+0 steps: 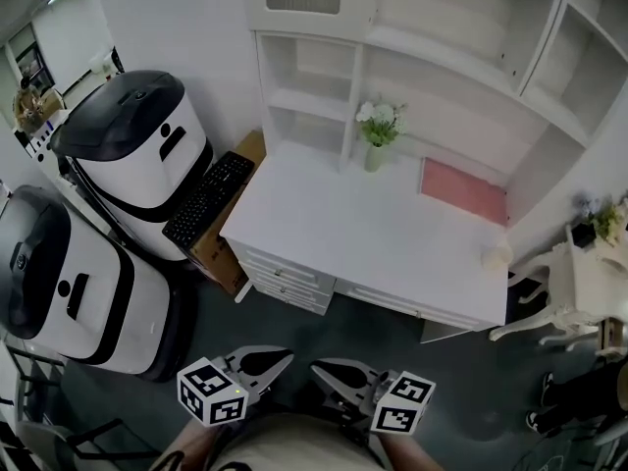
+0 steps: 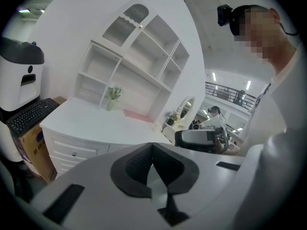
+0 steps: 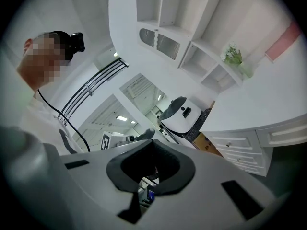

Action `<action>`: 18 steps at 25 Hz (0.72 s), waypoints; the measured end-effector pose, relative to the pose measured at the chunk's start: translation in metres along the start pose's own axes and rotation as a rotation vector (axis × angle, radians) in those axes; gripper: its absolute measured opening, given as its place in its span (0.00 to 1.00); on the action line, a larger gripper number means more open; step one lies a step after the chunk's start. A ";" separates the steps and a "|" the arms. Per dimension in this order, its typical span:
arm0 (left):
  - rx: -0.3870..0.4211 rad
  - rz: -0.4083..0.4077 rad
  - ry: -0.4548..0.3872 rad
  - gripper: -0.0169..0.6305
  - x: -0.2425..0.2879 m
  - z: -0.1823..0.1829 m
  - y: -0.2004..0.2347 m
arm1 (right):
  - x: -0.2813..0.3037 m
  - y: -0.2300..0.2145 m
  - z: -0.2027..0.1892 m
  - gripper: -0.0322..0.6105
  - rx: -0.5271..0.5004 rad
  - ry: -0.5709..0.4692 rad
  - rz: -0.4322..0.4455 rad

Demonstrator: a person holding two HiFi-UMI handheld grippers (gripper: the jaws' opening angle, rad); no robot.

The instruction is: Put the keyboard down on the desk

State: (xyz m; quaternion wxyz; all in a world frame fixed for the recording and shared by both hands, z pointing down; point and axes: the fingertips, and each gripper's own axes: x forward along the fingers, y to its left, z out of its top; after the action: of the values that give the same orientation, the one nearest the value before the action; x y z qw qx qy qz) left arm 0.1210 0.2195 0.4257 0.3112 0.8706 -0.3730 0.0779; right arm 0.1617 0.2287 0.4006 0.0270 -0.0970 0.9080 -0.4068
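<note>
The black keyboard (image 1: pixel 208 199) lies tilted on a cardboard box (image 1: pixel 220 256), left of the white desk (image 1: pixel 363 234) and against a white machine. Both grippers hang low in the head view, close to the person's body and well short of the desk. The left gripper (image 1: pixel 282 359) is shut with nothing in it. The right gripper (image 1: pixel 321 370) is shut and empty too. In the left gripper view the jaws (image 2: pixel 152 145) meet, with the keyboard (image 2: pixel 29 116) far off at the left. The right gripper view shows the closed jaws (image 3: pixel 153 143) and the desk (image 3: pixel 259 104) at the right.
Two white and black machines (image 1: pixel 137 145) (image 1: pixel 59 283) stand left of the desk. On the desk are a vase of flowers (image 1: pixel 377 135), a pink mat (image 1: pixel 463 190) and a small pale object (image 1: pixel 497 255). Shelves rise behind. A white chair (image 1: pixel 579 283) stands at the right.
</note>
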 end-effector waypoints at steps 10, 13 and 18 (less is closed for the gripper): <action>-0.015 -0.051 0.006 0.05 0.004 0.007 0.033 | 0.018 -0.024 0.015 0.09 0.013 -0.016 -0.077; -0.012 -0.094 0.005 0.05 0.003 0.017 0.050 | 0.035 -0.027 0.019 0.09 0.001 -0.012 -0.113; -0.005 -0.160 0.002 0.05 -0.007 0.039 0.085 | 0.078 -0.031 0.031 0.09 -0.038 0.000 -0.164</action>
State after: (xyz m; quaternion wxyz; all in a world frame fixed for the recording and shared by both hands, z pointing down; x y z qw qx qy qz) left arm 0.0526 0.1550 0.4334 0.3192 0.8967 -0.3022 0.0526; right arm 0.0940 0.1707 0.4054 -0.0084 -0.1718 0.9046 -0.3901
